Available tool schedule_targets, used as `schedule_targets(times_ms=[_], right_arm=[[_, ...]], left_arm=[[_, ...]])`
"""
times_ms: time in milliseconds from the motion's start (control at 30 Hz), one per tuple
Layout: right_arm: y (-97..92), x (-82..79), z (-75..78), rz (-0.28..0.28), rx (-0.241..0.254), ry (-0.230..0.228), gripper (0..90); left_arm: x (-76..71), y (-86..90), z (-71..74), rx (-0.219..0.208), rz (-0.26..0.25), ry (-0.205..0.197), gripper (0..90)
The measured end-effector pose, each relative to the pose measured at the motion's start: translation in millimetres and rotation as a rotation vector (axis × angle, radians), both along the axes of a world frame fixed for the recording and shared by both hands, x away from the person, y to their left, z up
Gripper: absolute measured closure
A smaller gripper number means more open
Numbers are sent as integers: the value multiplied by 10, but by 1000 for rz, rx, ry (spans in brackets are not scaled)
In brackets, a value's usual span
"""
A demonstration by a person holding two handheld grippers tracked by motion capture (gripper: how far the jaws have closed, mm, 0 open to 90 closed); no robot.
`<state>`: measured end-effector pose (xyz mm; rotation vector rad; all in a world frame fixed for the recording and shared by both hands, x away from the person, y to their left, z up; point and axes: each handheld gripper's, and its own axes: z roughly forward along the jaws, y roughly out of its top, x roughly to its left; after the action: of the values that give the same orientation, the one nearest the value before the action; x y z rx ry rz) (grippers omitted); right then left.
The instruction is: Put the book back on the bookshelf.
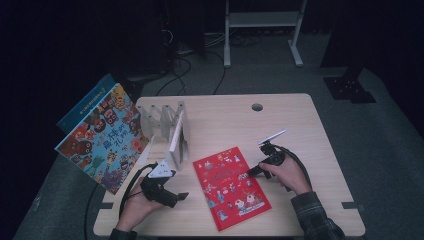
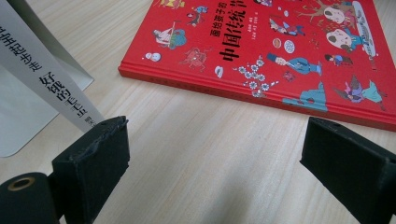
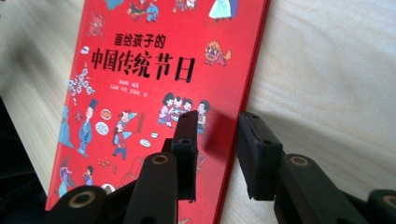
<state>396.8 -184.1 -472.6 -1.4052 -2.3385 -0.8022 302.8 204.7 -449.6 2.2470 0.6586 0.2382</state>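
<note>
A red picture book lies flat on the wooden table, near its front middle. My right gripper rests at the book's right edge. In the right gripper view the red book runs up the frame and the right gripper stands open a little, one jaw over the cover and the other over bare wood, straddling the edge. My left gripper hovers left of the book. In its own view the left gripper is wide open over bare table, with the red book ahead.
A white divider rack stands at the back left with a white book upright in it; its spine shows beside my left jaw. A large colourful book leans off the table's left edge, a blue one behind it. A cable hole lies at the back.
</note>
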Motion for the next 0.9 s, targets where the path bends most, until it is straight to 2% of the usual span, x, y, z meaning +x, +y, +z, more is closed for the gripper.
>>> schedule_targets(times_ms=[267, 633, 800, 900], right_arm=[[-14, 24, -43, -8, 23, 28, 688], [-9, 32, -50, 0, 41, 31, 697], [-6, 31, -41, -3, 40, 29, 695], [-2, 33, -43, -1, 38, 25, 694]], left_arm=[[4, -4, -6, 7, -6, 5, 69], [12, -57, -64, 32, -22, 13, 68], [3, -137, -138, 34, -31, 29, 68], [-9, -243, -209, 52, -58, 36, 68]])
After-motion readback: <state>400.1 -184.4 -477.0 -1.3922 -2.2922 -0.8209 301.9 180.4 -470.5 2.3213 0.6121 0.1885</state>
